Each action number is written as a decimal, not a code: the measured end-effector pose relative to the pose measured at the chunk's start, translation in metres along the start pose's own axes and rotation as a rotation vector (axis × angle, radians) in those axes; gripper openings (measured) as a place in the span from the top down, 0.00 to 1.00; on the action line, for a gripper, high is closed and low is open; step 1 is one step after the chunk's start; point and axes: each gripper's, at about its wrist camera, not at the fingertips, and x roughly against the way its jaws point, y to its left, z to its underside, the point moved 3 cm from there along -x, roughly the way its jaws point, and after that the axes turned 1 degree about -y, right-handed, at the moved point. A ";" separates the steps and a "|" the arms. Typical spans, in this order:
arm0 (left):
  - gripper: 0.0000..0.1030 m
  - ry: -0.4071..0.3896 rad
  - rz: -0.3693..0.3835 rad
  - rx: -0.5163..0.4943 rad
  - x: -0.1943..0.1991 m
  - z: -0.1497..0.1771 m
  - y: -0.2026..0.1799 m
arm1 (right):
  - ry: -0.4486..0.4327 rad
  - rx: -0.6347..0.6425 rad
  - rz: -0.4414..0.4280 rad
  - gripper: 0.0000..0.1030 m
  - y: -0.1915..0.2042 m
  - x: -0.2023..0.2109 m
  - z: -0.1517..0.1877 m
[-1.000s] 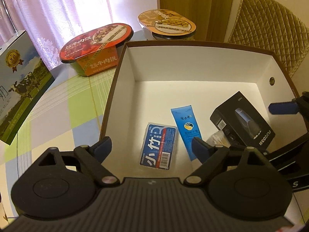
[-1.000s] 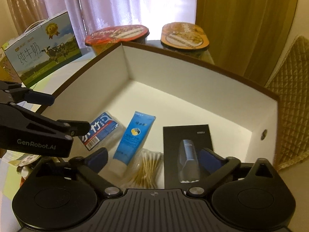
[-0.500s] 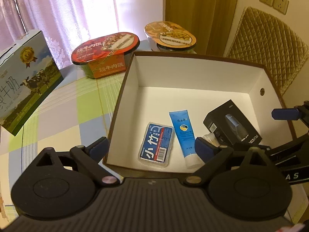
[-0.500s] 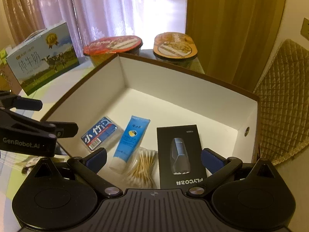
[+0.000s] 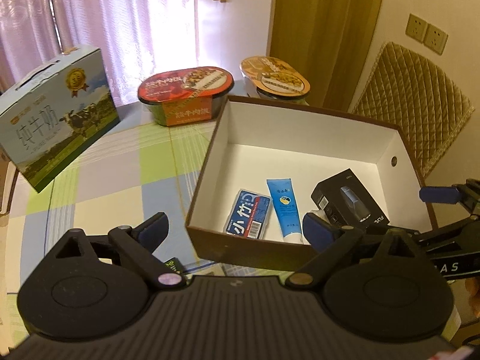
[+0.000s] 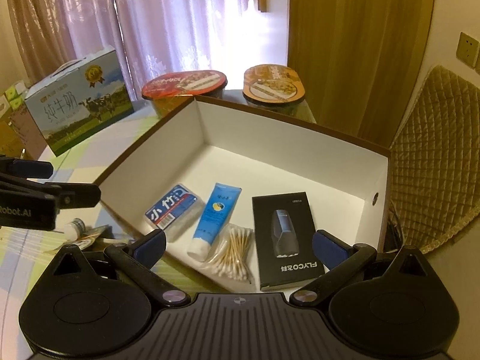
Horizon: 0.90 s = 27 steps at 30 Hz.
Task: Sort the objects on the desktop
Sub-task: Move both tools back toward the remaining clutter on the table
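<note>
Box (image 6: 300, 138) sits on the checked tablecloth (image 5: 99, 180) holding floss picks (image 6: 171, 208), blue tube (image 6: 216, 213), cotton swabs (image 6: 235, 247), shaver box (image 6: 285, 237) | both my grippers, left (image 5: 234, 228) and right (image 6: 238, 244), spread wide, empty, hovering at its near edge | small bottle (image 6: 75, 228) outside, guessing that's next

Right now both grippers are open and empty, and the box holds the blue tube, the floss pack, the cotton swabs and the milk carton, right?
Not quite. The milk carton stands outside the box, on the table. The fourth item inside is the black shaver package, as the right wrist view shows.
</note>
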 end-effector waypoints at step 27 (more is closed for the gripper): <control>0.08 0.004 -0.114 0.162 0.082 0.088 0.082 | 0.008 0.038 -0.149 0.02 0.062 0.031 0.039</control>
